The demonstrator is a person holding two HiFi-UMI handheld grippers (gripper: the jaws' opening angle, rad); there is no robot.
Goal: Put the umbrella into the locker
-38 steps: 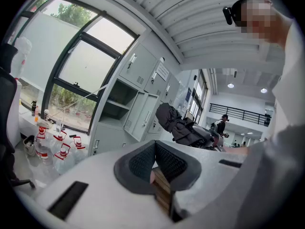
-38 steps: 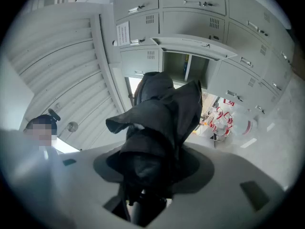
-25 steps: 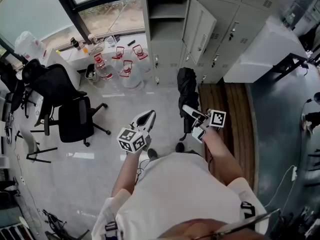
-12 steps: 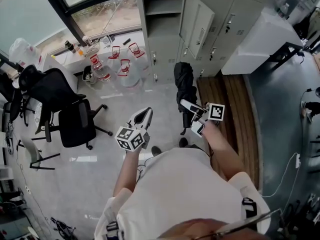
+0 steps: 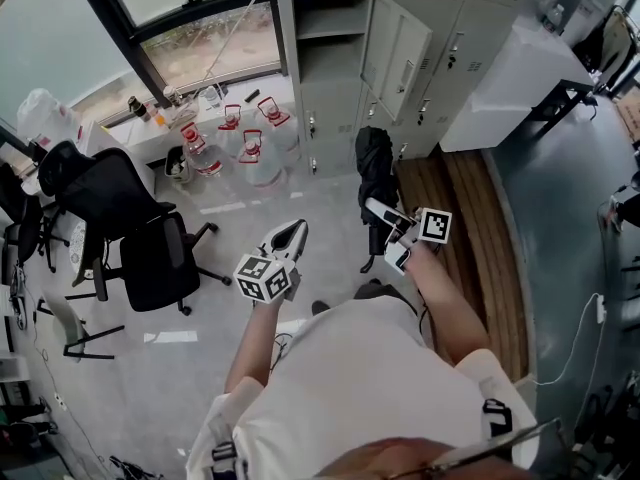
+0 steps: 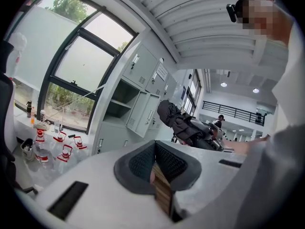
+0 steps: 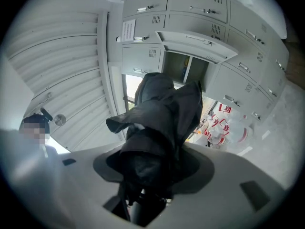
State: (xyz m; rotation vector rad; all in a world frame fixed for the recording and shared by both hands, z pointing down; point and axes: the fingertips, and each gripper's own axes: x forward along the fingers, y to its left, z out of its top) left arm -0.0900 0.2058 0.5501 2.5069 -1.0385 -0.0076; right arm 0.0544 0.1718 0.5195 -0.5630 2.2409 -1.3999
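Black folded umbrella clamped in right claw — rising past its tips, left claw pressed together, empty

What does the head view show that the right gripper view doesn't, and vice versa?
Head view only: the office chairs and the left hand-held gripper. Right gripper view only: the slatted ceiling and the paper sheet on a locker door. Both: the dark umbrella in the right hand-held gripper, the open locker, the water jugs.
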